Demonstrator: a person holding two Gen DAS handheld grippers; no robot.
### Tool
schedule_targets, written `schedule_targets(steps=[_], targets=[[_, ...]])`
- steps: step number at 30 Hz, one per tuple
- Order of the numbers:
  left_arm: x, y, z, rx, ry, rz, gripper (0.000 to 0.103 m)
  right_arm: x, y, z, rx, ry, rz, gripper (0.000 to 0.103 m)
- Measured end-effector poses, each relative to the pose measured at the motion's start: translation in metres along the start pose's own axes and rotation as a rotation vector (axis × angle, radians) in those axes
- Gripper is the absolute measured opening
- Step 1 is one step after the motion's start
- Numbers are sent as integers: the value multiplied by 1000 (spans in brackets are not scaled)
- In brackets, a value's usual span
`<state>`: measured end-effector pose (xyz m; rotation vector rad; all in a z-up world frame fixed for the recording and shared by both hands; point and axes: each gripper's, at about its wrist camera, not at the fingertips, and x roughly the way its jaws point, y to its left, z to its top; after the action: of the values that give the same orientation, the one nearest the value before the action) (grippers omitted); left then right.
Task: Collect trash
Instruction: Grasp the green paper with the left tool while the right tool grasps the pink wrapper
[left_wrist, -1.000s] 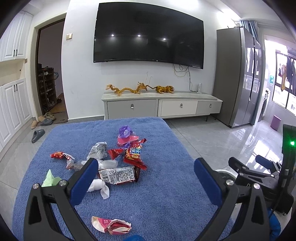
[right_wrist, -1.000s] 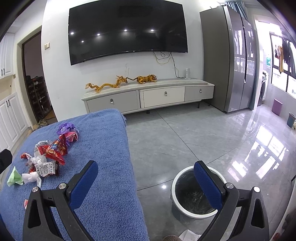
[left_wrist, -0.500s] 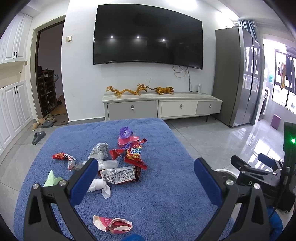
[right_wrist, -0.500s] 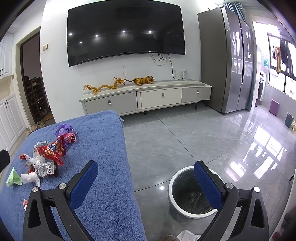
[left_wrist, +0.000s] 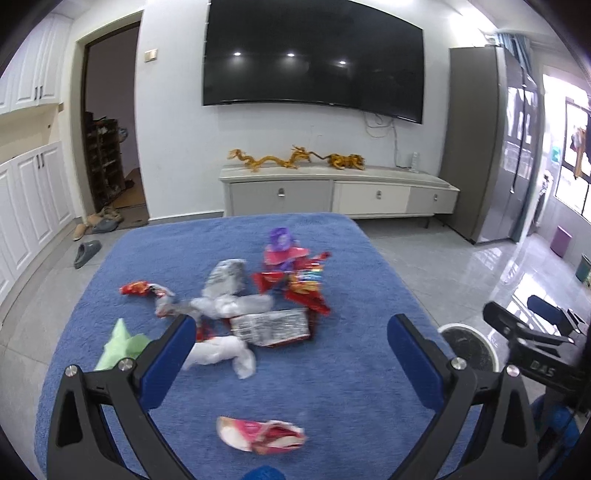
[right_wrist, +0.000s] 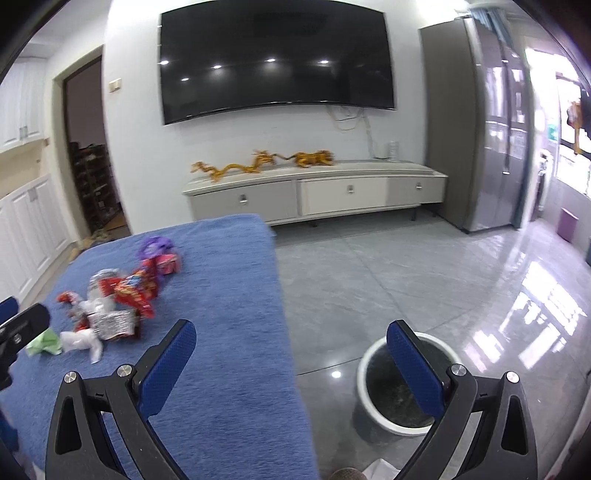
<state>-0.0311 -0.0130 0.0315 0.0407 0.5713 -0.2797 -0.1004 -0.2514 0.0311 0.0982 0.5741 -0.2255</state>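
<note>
Several snack wrappers (left_wrist: 271, 325) lie in a heap on a blue towel-covered table (left_wrist: 351, 369); the heap also shows in the right wrist view (right_wrist: 114, 317). A pink crumpled wrapper (left_wrist: 260, 435) lies alone near the front, a white tissue (left_wrist: 218, 350) and a green paper (left_wrist: 120, 343) to the left. My left gripper (left_wrist: 291, 347) is open and empty above the table, short of the heap. My right gripper (right_wrist: 291, 350) is open and empty over the table's right edge, beside a white bin (right_wrist: 399, 384) on the floor.
The bin's rim (left_wrist: 467, 347) shows right of the table in the left wrist view, with the right gripper's body (left_wrist: 532, 343) beside it. A TV cabinet (left_wrist: 332, 192) stands against the far wall, a grey fridge (right_wrist: 476, 147) at right. Slippers (left_wrist: 86, 253) lie on the floor at left.
Both grippers have moved forward and a little lower; the trash heap looks larger and nearer in the left wrist view. Both stay open and empty.
</note>
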Motion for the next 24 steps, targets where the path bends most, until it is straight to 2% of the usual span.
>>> schedule_targets(steps=[7, 9, 12, 13, 16, 19, 21, 23, 24], targets=[[6, 94, 2, -146, 18, 100, 103, 19, 45, -6, -84, 103, 225, 103], [5, 118, 1, -167, 9, 146, 103, 24, 62, -9, -117, 132, 297, 100], [5, 152, -3, -199, 11, 181, 103, 29, 91, -14, -147, 188, 469, 97], [7, 161, -5, -210, 14, 181, 103, 30, 106, -17, -163, 211, 554, 96], [16, 179, -12, -224, 38, 193, 103, 36, 144, -25, -233, 271, 702, 96], [30, 193, -21, -238, 74, 178, 103, 40, 174, -36, -312, 326, 768, 96], [41, 198, -26, -242, 96, 163, 103, 48, 186, -42, -346, 357, 775, 92], [53, 200, -31, -241, 121, 156, 103, 57, 195, -49, -366, 389, 775, 81], [60, 200, -33, -240, 132, 148, 103, 58, 195, -50, -373, 398, 774, 79]])
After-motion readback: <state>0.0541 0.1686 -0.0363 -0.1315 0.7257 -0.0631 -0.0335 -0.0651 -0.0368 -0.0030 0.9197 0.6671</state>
